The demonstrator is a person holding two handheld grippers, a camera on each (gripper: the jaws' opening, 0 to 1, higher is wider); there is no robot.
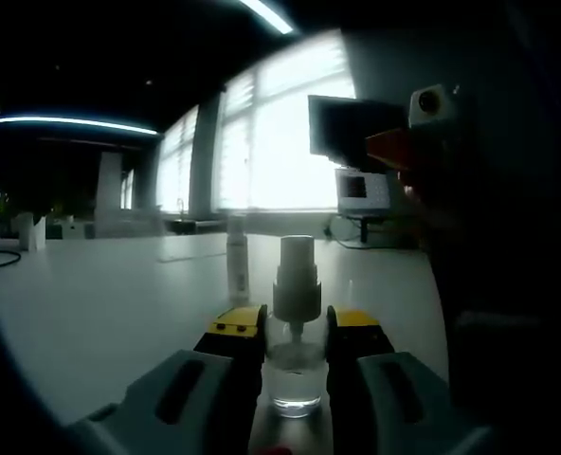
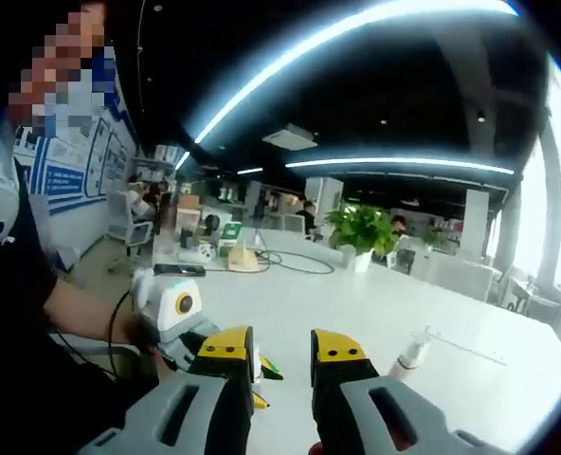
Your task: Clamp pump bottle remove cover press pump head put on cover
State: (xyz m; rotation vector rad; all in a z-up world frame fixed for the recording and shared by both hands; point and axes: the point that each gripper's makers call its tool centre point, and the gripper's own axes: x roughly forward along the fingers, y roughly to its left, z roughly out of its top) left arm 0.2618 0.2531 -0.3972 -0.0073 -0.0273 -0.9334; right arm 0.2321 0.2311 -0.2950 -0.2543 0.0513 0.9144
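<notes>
My left tool (image 1: 295, 327) clamped on the pump bottle (image 1: 295, 365), cover off.

Yellow-tipped jaws grip the clear bottle body on both sides, bottle upright on the white tabletop (image 1: 110, 303); bare pump head (image 1: 296, 277) sticks up above the jaw tips. Just behind, slightly left of the head, a slim pale cover (image 1: 237, 261) stands upright on the tabletop, apart from the bottle. Right tool (image 1: 423, 142) w/ orange part up at upper right, dark, backlit by bright windows (image 1: 280, 142). Monitor (image 1: 361, 190) in the bg.
</notes>
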